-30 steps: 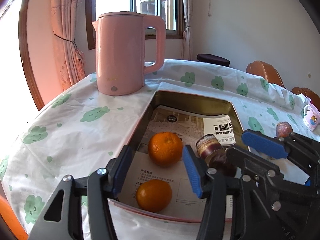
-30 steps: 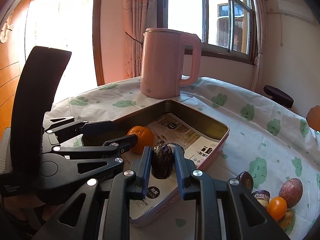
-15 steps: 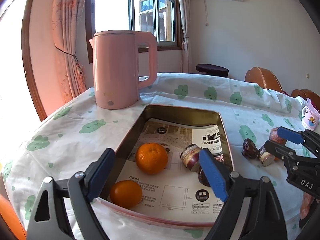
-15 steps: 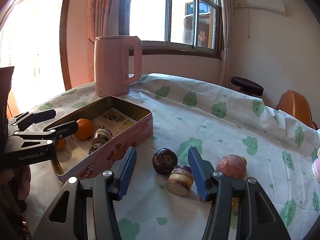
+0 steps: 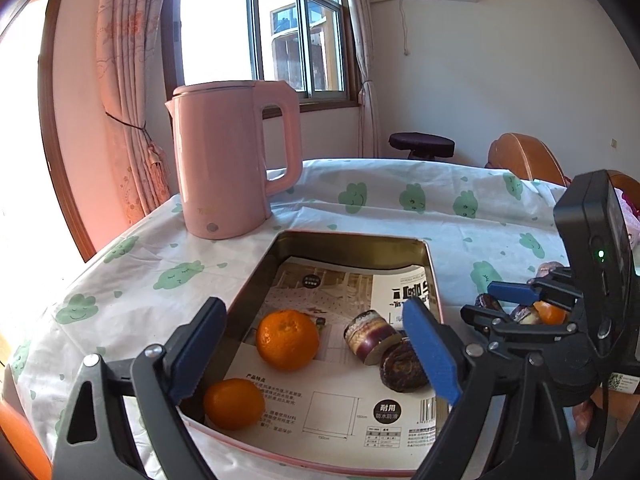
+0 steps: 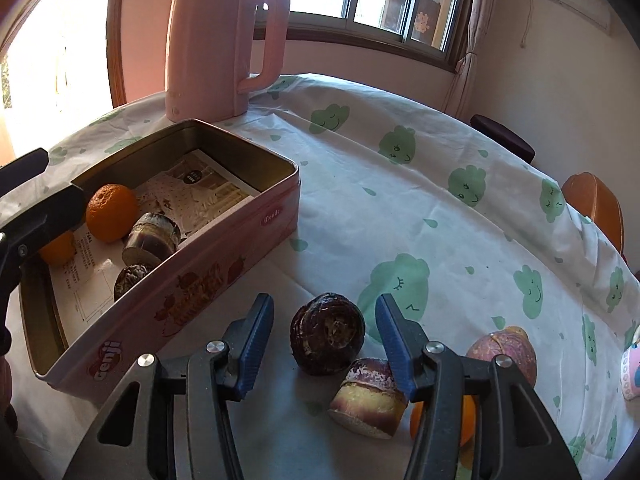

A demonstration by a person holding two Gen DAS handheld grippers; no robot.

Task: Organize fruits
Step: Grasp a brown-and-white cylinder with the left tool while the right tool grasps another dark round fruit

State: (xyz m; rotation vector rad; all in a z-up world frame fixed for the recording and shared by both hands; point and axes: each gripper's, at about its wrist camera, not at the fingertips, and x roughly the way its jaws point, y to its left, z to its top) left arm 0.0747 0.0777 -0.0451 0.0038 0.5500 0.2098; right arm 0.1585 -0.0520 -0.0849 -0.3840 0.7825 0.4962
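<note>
The pink tin (image 6: 200,280) holds two oranges (image 5: 287,339) (image 5: 234,403), a cut purple fruit piece (image 5: 370,336) and a dark wrinkled fruit (image 5: 402,366). My left gripper (image 5: 314,304) hovers over the tin's near end; its jaws are wide and still opening, with nothing held. My right gripper (image 6: 324,304) is low over the tablecloth beside the tin. Its jaws are closing around another dark wrinkled fruit (image 6: 327,334), with a gap on each side. A cut piece (image 6: 368,398), a reddish-purple fruit (image 6: 502,354) and a small orange (image 6: 466,412) lie close by.
A pink kettle (image 5: 232,160) stands behind the tin near the table's far edge. A small cup (image 6: 632,368) sits at the right edge. Wooden chairs (image 5: 524,156) and a dark stool (image 5: 422,144) stand beyond the table. Printed paper lines the tin's floor.
My right gripper let the dark fruit go in the tin, swung right to the loose fruits and lowered around another dark one. My left gripper opened wide and drew back a little.
</note>
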